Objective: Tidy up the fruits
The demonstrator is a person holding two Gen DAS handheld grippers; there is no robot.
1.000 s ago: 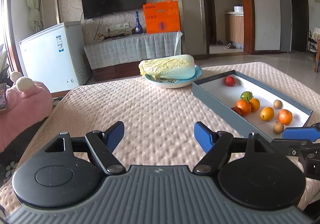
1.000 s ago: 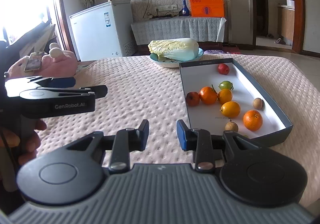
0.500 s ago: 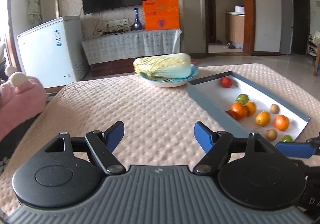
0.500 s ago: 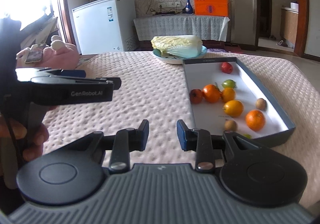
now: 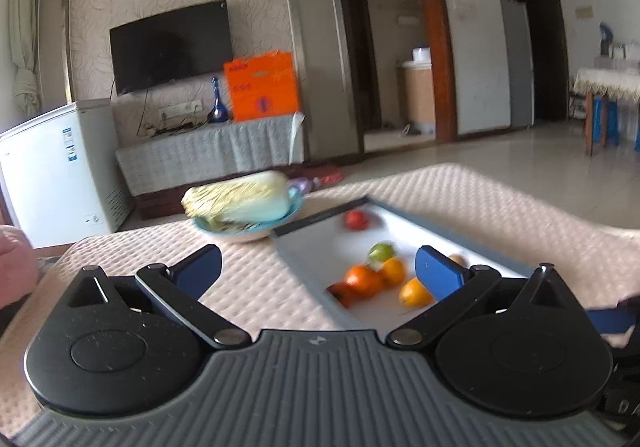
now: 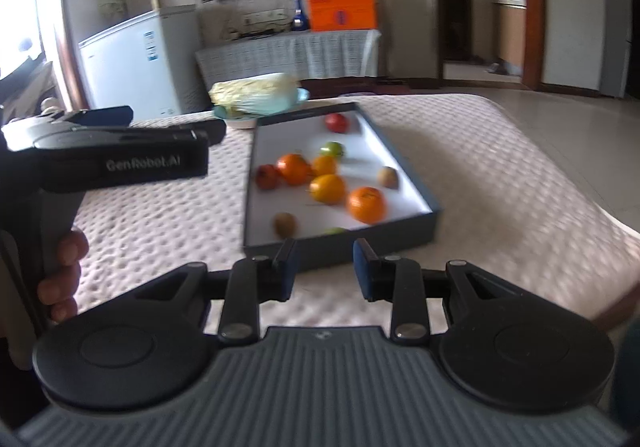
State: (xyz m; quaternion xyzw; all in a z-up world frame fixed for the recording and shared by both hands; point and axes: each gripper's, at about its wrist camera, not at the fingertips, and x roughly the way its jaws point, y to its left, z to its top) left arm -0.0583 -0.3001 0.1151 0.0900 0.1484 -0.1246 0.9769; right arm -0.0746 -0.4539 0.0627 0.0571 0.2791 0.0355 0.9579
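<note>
Evidently, in the left wrist view, the left gripper (image 5: 318,273) is seen with its fingers (image 5: 200,271) spreading wider, and nothing is caught between them. The fruits lie ahead of the fingers in the grey tray (image 5: 472,235): a large orange (image 5: 362,279) and a smaller one (image 5: 414,292) sit between the two pads in the picture, and a red fruit (image 5: 356,220) lies farther off. The view is blurred, so a reach made now could be misjudged, and the tray's near wall could be struck or a round fruit nudged and set rolling. Beyond the left finger, a napa cabbage (image 5: 240,201) is carried on a blue plate (image 5: 244,232), which could be clipped by a wide sweep.

In the right wrist view, the right gripper (image 6: 323,269) is seen nearly clenched, its fingers (image 6: 286,269) narrowly apart and empty, just short of the tray's near wall (image 6: 340,249). Inside, an orange (image 6: 367,204), a brown fruit (image 6: 285,224) and a green fruit (image 6: 332,148) are scattered loosely. Left of the fingers, the other handle is held close by a hand (image 6: 64,273), so both tools could collide over the tray. The quilted surface (image 6: 160,215) looks soft, so the tray could be tipped by downward pressure.
</note>
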